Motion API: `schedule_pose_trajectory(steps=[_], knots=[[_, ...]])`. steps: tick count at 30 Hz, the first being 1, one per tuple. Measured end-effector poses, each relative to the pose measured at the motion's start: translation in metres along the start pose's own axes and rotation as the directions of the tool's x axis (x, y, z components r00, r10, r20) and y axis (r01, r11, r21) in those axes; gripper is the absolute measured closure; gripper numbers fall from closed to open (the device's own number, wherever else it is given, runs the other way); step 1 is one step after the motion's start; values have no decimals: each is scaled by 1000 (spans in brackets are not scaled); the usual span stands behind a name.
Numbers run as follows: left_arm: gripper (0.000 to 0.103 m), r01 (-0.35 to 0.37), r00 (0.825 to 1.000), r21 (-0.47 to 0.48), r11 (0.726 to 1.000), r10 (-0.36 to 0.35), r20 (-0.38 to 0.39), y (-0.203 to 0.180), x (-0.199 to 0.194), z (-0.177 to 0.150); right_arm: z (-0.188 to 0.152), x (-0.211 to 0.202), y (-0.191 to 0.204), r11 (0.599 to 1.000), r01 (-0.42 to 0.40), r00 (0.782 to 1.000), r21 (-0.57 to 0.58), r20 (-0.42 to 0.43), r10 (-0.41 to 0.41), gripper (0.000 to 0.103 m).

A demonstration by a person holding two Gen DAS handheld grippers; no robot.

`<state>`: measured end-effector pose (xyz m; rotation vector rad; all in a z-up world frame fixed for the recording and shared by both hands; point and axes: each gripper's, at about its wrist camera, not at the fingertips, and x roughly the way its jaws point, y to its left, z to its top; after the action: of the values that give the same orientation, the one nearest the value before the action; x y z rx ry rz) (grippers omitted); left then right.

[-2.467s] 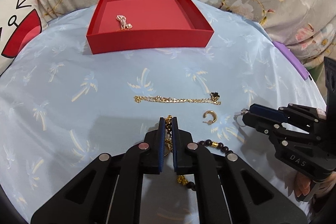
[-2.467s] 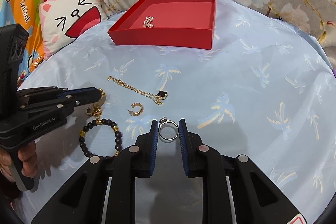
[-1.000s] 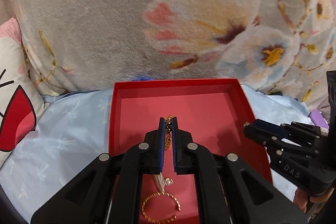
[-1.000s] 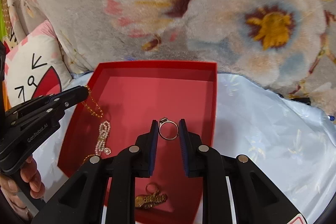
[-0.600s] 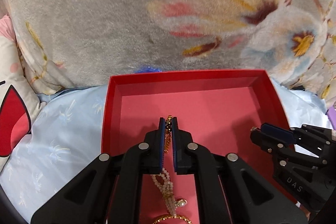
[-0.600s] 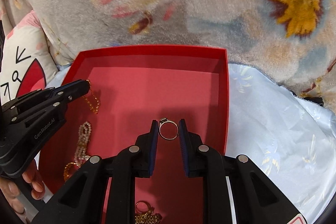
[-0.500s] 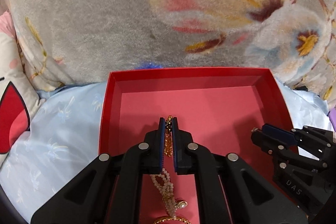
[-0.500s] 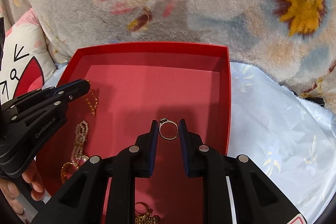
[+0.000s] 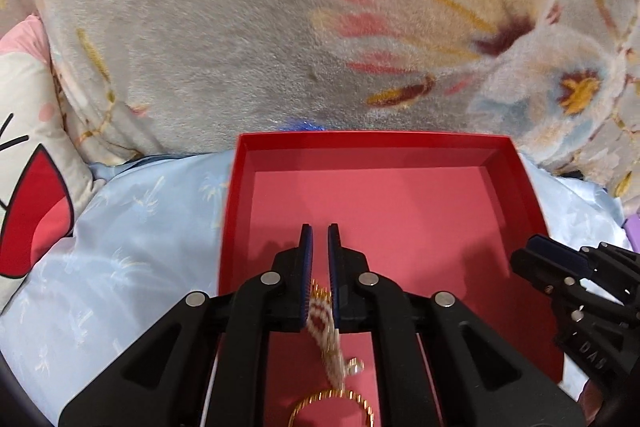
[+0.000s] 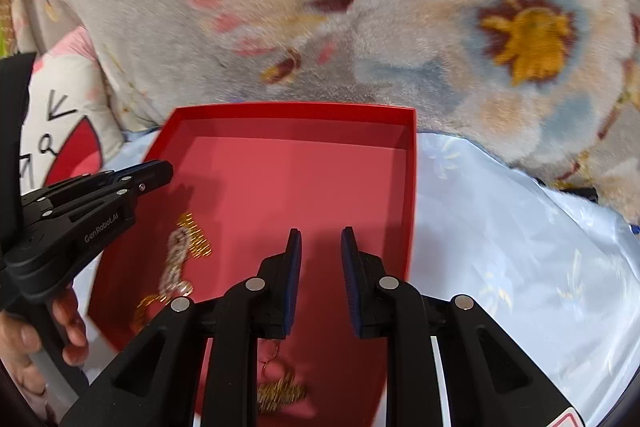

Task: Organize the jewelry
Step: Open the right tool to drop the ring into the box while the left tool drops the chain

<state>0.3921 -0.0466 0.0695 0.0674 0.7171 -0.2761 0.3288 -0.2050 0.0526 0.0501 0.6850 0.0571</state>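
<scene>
Both the left gripper point(image 9: 319, 233) and right gripper point(image 10: 321, 239) hover with jaws apart, holding nothing. The jewelry point(image 10: 182, 253) lies inside the red box point(image 10: 410, 187): light, limp, slippery chains, probably best pinched at 1 link.

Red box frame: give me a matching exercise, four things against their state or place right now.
Things:
1. left hand-held gripper
2. right hand-held gripper
3. pearl chain
4. red box

States or places:
A. lying on the box floor, near its left side
B. resting on the pale blue cloth, below the flowered blanket
C. jaws spread wide, nothing between them, over the box
D. jaws a narrow gap apart, nothing between the tips, over the box

Pairs: 1-D, 2-C, 3-A, 4-B
</scene>
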Motion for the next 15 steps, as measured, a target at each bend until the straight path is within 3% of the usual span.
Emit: schedule_pose_trajectory(steps=[6,12,15], knots=[[86,-8,999,25,1000,7,36,7,-52,-25,-42,-54,0,999,-31,999,-31,13,32,83],[78,-11,999,27,1000,10,45,10,-112,-70,-92,-104,0,997,-56,998,-50,5,56,82],[67,2,1000,23,1000,-3,30,10,-134,-97,-121,-126,6,996,-59,998,-65,2,59,82]])
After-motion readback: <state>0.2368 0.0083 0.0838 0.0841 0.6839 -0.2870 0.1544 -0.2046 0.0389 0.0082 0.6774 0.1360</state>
